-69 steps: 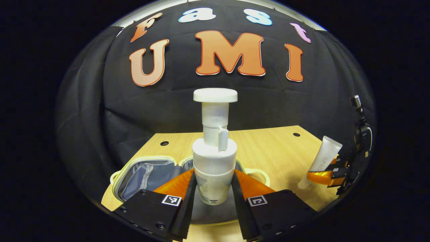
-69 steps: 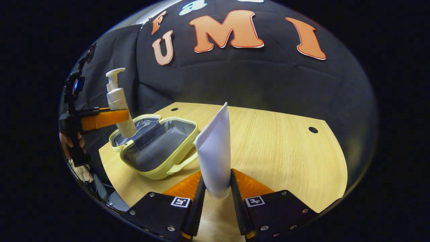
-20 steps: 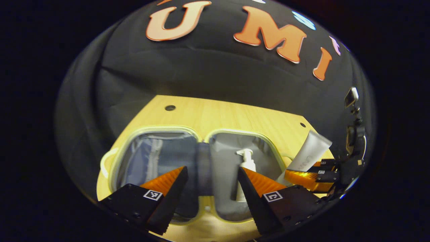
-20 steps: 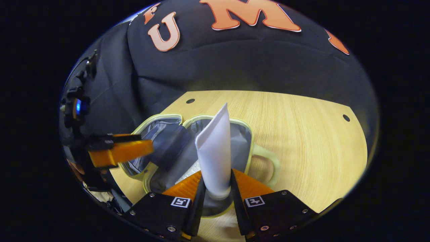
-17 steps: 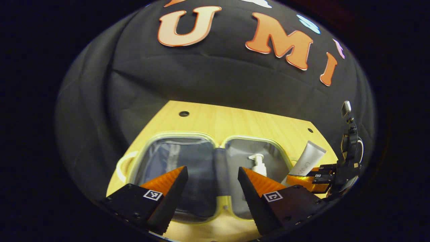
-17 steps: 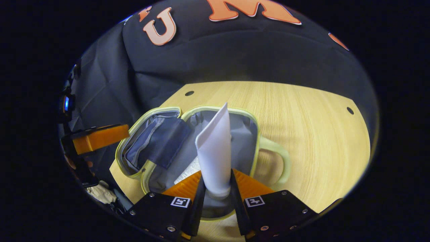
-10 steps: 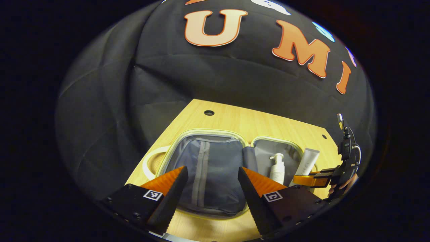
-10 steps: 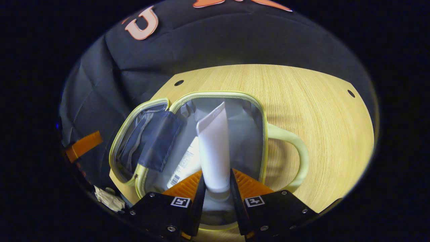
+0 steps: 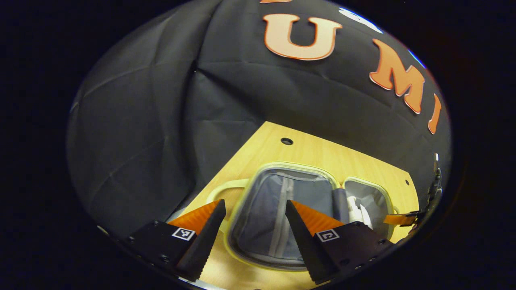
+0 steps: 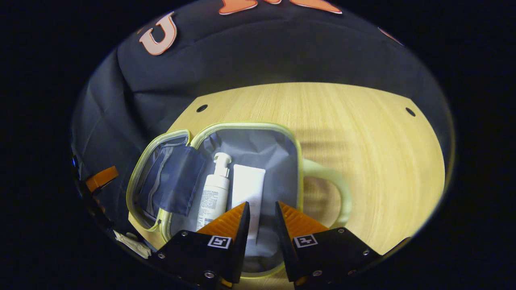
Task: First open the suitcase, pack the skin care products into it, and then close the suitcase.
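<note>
- Now the right gripper (image 10: 262,213) has let go: fingers spread, cream tube (image 10: 246,189) beside the pump bottle (image 10: 213,193) inside the open suitcase (image 10: 300,161).
- Left gripper (image 9: 254,217) spread, empty, drawn aside.
- Closing remains.

Left gripper (image 9: 254,225) hangs over the near-left part of the wooden tabletop (image 9: 306,151), fingers spread wide with nothing between them. Below lies the suitcase (image 9: 290,189), opened flat, pale yellow-green rim around grey lining, one loop handle (image 9: 223,189) pointing toward the table's left edge. The nearer half shows a zipped pocket; the farther half, toward the right edge, holds a white pump bottle (image 9: 354,211). The right gripper (image 9: 403,219) peeks in at the far right, just beside that half.
</note>
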